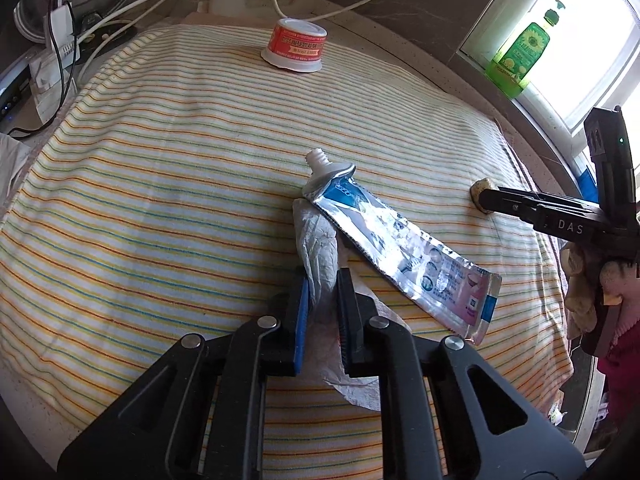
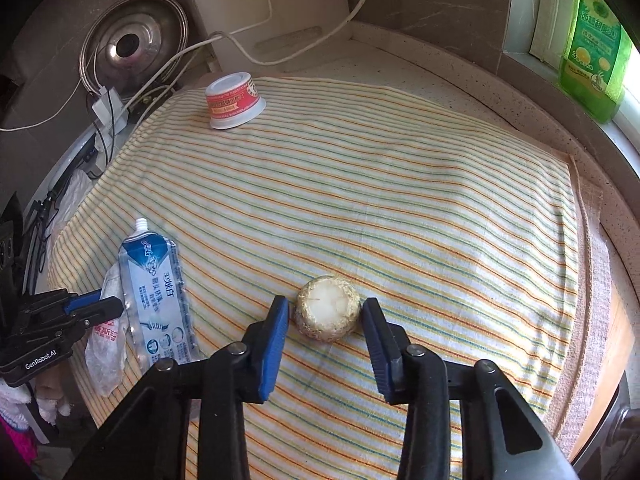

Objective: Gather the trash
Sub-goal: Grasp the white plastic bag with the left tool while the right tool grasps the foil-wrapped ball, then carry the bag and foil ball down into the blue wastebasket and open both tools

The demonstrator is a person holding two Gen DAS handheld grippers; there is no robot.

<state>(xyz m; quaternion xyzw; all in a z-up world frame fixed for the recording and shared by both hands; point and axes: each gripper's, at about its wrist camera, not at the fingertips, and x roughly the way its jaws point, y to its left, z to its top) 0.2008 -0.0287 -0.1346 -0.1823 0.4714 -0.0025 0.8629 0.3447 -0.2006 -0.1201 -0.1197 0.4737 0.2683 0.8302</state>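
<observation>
Two grippers worked at once: left gripper (image 1: 322, 280) pinched the crumpled tissue (image 1: 318, 252) beside the flattened toothpaste tube (image 1: 396, 244); right gripper (image 2: 325, 314) stood wide around the corn cob stub (image 2: 327, 308), apparently ready to clamp. An upturned cup (image 2: 234, 100) lay far back on the striped cloth (image 2: 400, 208).

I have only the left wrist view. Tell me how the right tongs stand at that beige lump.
Observer: The right tongs are open; the beige lump sits between their fingers, not clamped.
Operator: Describe its top; I see just an edge.
Observer: It is round, with a whitish cut face pointing up inside a fibrous rim.
Operator: Check the white paper in my left tongs.
Observer: The white paper carries red print close to the left tongs.
</observation>
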